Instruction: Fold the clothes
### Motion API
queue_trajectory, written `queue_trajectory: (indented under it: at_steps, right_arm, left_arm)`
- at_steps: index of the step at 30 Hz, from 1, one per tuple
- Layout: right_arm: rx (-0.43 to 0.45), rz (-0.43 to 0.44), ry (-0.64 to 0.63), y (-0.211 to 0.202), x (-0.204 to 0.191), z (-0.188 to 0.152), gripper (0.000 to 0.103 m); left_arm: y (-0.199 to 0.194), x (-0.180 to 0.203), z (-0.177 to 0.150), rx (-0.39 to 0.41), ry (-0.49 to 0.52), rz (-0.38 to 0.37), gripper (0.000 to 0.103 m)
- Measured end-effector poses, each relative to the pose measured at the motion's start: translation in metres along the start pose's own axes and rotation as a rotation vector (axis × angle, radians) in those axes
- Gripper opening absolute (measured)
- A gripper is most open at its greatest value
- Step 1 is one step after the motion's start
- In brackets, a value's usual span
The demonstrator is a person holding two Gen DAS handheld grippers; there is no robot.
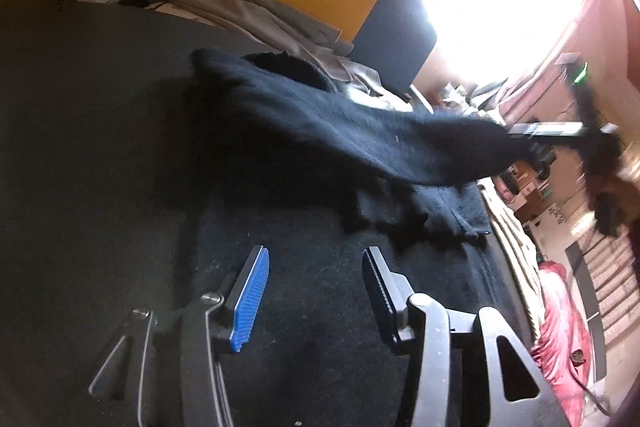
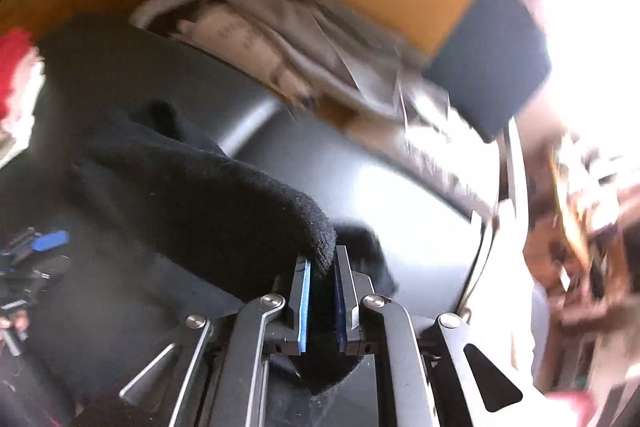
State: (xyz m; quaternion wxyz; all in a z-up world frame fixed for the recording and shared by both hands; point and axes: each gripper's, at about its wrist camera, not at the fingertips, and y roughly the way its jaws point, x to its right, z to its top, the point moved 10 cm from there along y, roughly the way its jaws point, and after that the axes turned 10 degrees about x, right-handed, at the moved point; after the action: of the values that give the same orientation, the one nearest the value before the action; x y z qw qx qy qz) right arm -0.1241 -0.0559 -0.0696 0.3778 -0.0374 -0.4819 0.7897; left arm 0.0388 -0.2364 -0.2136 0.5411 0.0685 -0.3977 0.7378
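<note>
Black knit garment (image 1: 320,147): spread over the dark counter (image 1: 80,107), reaching toward its right edge; one part lifted off the surface and drawn out to the right, the rest lying flat beneath.

Left claw (image 1: 316,291): jaws wide apart, nothing between them, poised over the flat part of the garment; contact with the cloth cannot be told.

Right claw (image 2: 322,283): jaws narrow, pinching a thick fold of the garment (image 2: 208,195), which trails off to the left above the counter (image 2: 360,163).

Grey cloth (image 1: 248,15): heaped past the counter's far edge.

Pink cloth (image 1: 560,331): beyond the right edge.
</note>
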Motion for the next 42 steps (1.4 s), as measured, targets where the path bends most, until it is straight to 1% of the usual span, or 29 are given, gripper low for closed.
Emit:
queue_trajectory:
  at_steps: [2, 4, 8, 11, 12, 14, 16, 17, 19, 21, 23, 25, 26, 27, 29, 31, 34, 38, 39, 40, 41, 42]
  right_arm:
    - [-0.048, -0.032, 0.060, 0.024, 0.018, -0.028, 0.011]
    - [-0.078, -0.046, 0.119, 0.041, 0.030, -0.049, 0.011]
    - [-0.116, -0.061, 0.226, 0.065, 0.048, -0.085, 0.011]
    - [-0.107, -0.043, 0.310, 0.071, 0.052, -0.100, 0.013]
    - [-0.098, -0.036, 0.325, 0.071, 0.052, -0.101, 0.014]
    - [-0.080, -0.029, 0.340, 0.072, 0.052, -0.101, 0.020]
    - [-0.041, -0.017, 0.352, 0.062, 0.047, -0.099, 0.024]
    - [-0.015, -0.010, 0.356, 0.055, 0.044, -0.098, 0.025]
    - [0.057, 0.006, 0.353, 0.043, 0.037, -0.088, 0.030]
    - [0.127, 0.047, 0.354, 0.032, 0.027, -0.078, 0.042]
    - [0.189, 0.078, 0.329, 0.021, 0.013, -0.067, 0.051]
    - [0.217, 0.116, 0.301, 0.016, -0.004, -0.057, 0.052]
    - [0.232, 0.155, 0.288, 0.014, -0.017, -0.048, 0.052]
    - [0.237, 0.207, 0.286, 0.014, -0.029, -0.039, 0.052]
    - [0.246, 0.312, 0.280, 0.014, -0.055, -0.019, 0.052]
    - [0.247, 0.423, 0.232, 0.019, -0.093, 0.010, 0.052]
    - [0.217, 0.535, 0.140, 0.038, -0.146, 0.050, 0.052]
    - [0.149, 0.608, 0.053, 0.071, -0.205, 0.092, 0.053]
    - [0.128, 0.624, 0.036, 0.080, -0.219, 0.103, 0.061]
    - [0.104, 0.628, 0.023, 0.093, -0.230, 0.112, 0.066]
    - [0.088, 0.623, 0.010, 0.105, -0.234, 0.117, 0.075]
    - [0.062, 0.629, -0.008, 0.115, -0.241, 0.122, 0.079]
  left_arm:
    - [-0.005, -0.006, 0.003, 0.003, 0.001, 0.016, 0.049]
    - [-0.009, -0.013, 0.008, 0.011, -0.001, 0.037, 0.049]
    - [-0.009, -0.027, 0.027, 0.034, -0.026, 0.065, 0.050]
    - [-0.002, -0.026, 0.044, 0.051, 0.079, 0.118, 0.050]
    - [0.003, -0.022, 0.047, 0.049, 0.146, 0.135, 0.050]
    - [0.016, -0.013, 0.049, 0.024, 0.329, 0.190, 0.050]
    - [0.030, -0.005, 0.052, 0.018, 0.472, 0.224, 0.050]
    - [0.036, -0.004, 0.054, 0.011, 0.496, 0.229, 0.050]
    - [0.048, -0.002, 0.057, -0.004, 0.537, 0.238, 0.050]
    - [0.057, -0.003, 0.062, -0.011, 0.532, 0.240, 0.050]
    - [0.064, -0.009, 0.066, -0.022, 0.495, 0.246, 0.050]
    - [0.063, -0.015, 0.070, -0.010, 0.420, 0.226, 0.032]
    - [0.061, -0.016, 0.072, 0.006, 0.395, 0.222, 0.019]
    - [0.058, -0.017, 0.074, 0.023, 0.370, 0.218, 0.017]
    - [0.057, -0.018, 0.074, 0.029, 0.354, 0.209, 0.013]
    - [0.055, -0.018, 0.074, 0.034, 0.338, 0.200, 0.012]
    - [0.053, -0.019, 0.074, 0.041, 0.315, 0.186, 0.012]
    - [0.050, -0.020, 0.075, 0.051, 0.285, 0.168, 0.012]
    - [0.049, -0.020, 0.075, 0.054, 0.277, 0.164, 0.012]
    - [0.049, -0.021, 0.075, 0.056, 0.270, 0.159, 0.012]
    - [0.049, -0.021, 0.074, 0.055, 0.264, 0.155, 0.012]
    - [0.049, -0.022, 0.074, 0.054, 0.258, 0.151, 0.012]
